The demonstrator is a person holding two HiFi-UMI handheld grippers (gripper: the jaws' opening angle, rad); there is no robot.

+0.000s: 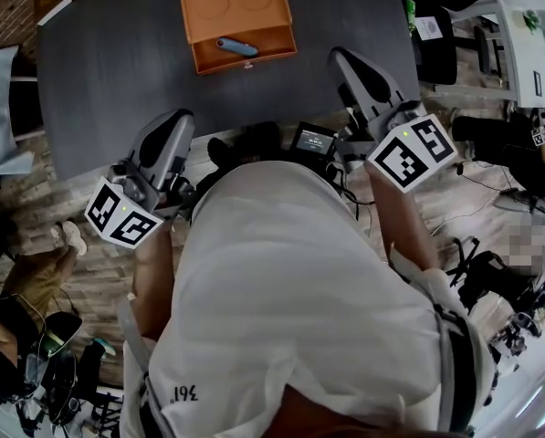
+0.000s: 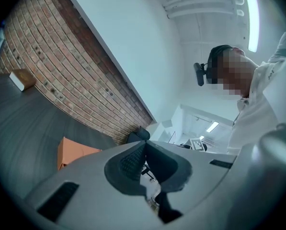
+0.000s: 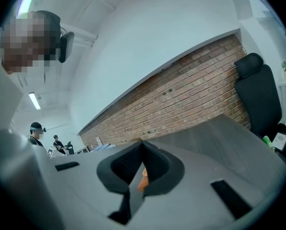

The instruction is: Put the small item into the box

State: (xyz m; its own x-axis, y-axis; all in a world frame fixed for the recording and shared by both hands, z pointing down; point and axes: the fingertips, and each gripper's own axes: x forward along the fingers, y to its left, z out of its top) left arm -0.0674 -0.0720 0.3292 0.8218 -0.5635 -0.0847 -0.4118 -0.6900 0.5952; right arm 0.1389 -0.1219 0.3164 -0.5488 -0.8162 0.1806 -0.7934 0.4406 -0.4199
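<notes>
Orange box [image 1: 238,26] up at the far middle of the dark counter [image 1: 117,80], lid tipped back, tray open toward the near side. Small bluish-grey item [image 1: 236,46] lying flat inside that tray, slightly slanted, well within the walls. Too small to say just what sort of thing.

Looks like the placing step is done: item in the box, nothing in either grip. By that reading, little left to call for. At most a hold clear of the box, or a check that the item sits low and does not ride up on the front wall. No reach, no pinch needed as things lie.

Left gripper [image 1: 176,121] low at the near edge of the counter, close by the white shirt [image 1: 290,281], jaws pressed together, pads meeting, empty. Right gripper [image 1: 343,60] a little further forward over the near right part of the counter, jaws likewise squeezed tight on nothing. Just a sliver of orange showing through the slot under its pads in the right gripper view, far off and not held.

Item well apart from both: ahead of the left gripper and off to its right, ahead of the right gripper and off to its left, roughly between the two lines of aim. Bare counter between box and grippers.
</notes>
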